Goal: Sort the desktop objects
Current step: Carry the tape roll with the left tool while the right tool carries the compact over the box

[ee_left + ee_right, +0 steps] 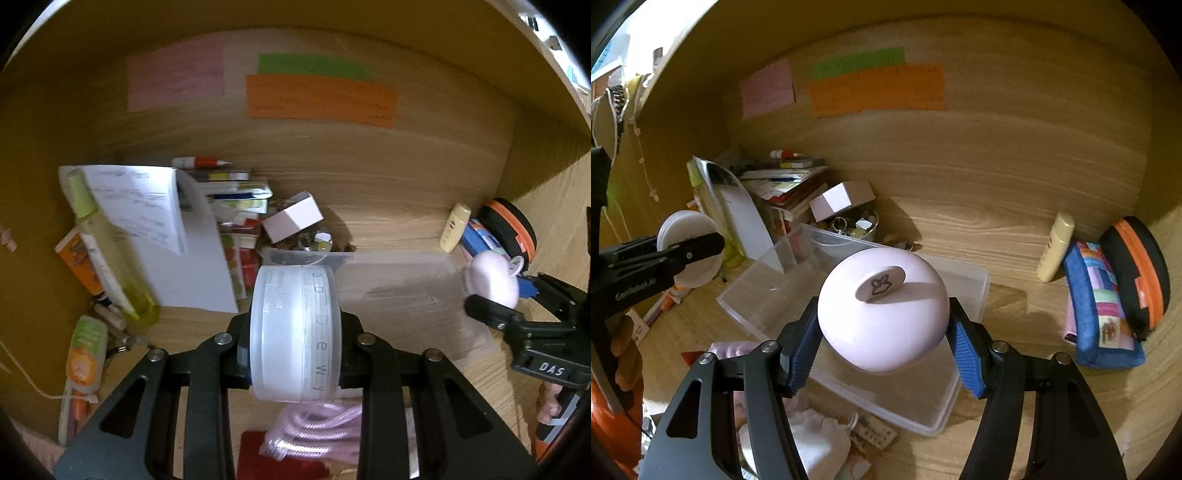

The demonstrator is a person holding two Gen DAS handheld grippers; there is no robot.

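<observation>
My left gripper (295, 336) is shut on a frosted round jar (293, 332), held on edge above the desk; it also shows in the right wrist view (689, 254). My right gripper (882, 332) is shut on a pale pink round case (882, 310) with an oval tab on top, held above a clear plastic tray (975, 291). The pink case also shows in the left wrist view (493, 278), to the right of the tray (399, 291). The tray looks empty.
A stack of books and papers (236, 195), a green spray bottle (107, 251), a pink-lidded box (842, 199) over a bowl of trinkets (857, 225), a cream tube (1054, 251), a patchwork pouch (1100, 306), an orange-black case (1137, 269), a pink cable (314, 428). Wooden walls enclose the desk.
</observation>
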